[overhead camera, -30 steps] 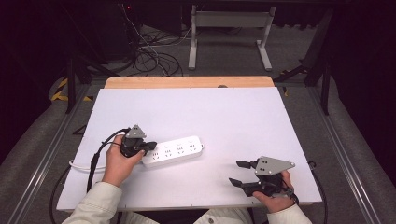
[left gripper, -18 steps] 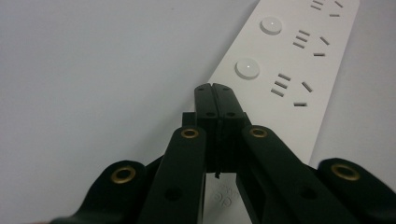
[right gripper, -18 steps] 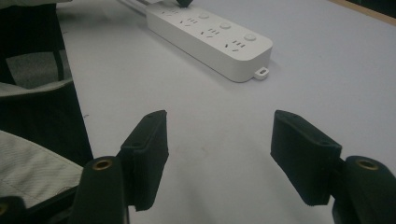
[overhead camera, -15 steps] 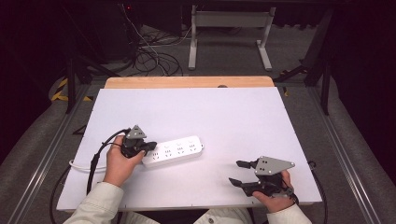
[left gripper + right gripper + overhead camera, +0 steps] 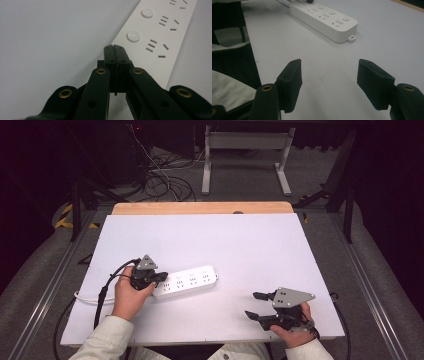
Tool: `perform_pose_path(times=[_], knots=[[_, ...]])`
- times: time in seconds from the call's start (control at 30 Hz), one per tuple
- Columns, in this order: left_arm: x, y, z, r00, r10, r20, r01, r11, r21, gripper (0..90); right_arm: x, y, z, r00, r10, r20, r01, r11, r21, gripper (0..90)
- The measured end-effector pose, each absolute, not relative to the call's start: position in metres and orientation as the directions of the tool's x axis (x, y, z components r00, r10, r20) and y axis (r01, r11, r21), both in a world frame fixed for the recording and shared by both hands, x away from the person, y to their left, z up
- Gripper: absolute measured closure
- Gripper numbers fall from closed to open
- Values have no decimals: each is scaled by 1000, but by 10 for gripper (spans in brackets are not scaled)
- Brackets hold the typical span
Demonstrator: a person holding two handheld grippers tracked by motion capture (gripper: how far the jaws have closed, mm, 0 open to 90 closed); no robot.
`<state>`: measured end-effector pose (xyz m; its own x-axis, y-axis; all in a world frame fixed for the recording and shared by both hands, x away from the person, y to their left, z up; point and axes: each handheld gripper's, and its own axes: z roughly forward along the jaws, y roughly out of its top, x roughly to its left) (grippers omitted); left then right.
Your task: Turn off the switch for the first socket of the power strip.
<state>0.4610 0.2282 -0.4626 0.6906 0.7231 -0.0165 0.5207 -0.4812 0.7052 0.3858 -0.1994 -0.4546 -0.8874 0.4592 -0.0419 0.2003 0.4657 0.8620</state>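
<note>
Two grippers: left gripper (image 5: 161, 276), fingers clenched, over the power strip (image 5: 192, 280); right gripper (image 5: 256, 305) low, fingers released.

Room dark beyond the lit table (image 5: 250, 245), which has a white top with a bare wooden strip (image 5: 200, 208) along its far edge. Grey floor (image 5: 245, 175) behind it. A tangle of black cables (image 5: 160, 182) lies on the floor at far left. A white metal frame (image 5: 245, 157) stands centre back. Yellow-and-black hazard tape (image 5: 65, 215) at left. Metal rails (image 5: 45, 305) flank the table on both sides.
</note>
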Motion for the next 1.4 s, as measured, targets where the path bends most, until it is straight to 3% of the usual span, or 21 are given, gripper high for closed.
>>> perform_pose_path(times=[0.37,0.67,1.03,1.13,1.23,1.27,1.33,1.4], knots=[[451,222,-431,715,699,14,442,-467,766,900,388,-200,-456,-887,460,-36,206,465,861,376],[444,226,-422,712,701,-42,460,-421,781,900,387,-201,-455,-886,462,-41,203,465,862,376],[437,227,-413,731,682,-26,430,-431,793,898,387,-201,-455,-887,461,-43,202,468,861,376],[433,227,-408,739,672,-44,426,-416,803,649,387,-202,-455,-886,462,-40,204,466,861,376],[431,227,-404,744,667,-28,403,-416,815,523,387,-202,-455,-886,463,-40,204,465,862,376],[429,228,-403,747,664,-27,395,-411,822,523,387,-202,-455,-886,462,-39,204,463,863,376],[424,228,-400,750,661,-11,376,-413,830,402,387,-202,-455,-887,460,-38,202,462,863,376],[420,228,-397,758,652,1,358,-419,834,381,387,-202,-455,-888,459,-37,202,461,864,376]])
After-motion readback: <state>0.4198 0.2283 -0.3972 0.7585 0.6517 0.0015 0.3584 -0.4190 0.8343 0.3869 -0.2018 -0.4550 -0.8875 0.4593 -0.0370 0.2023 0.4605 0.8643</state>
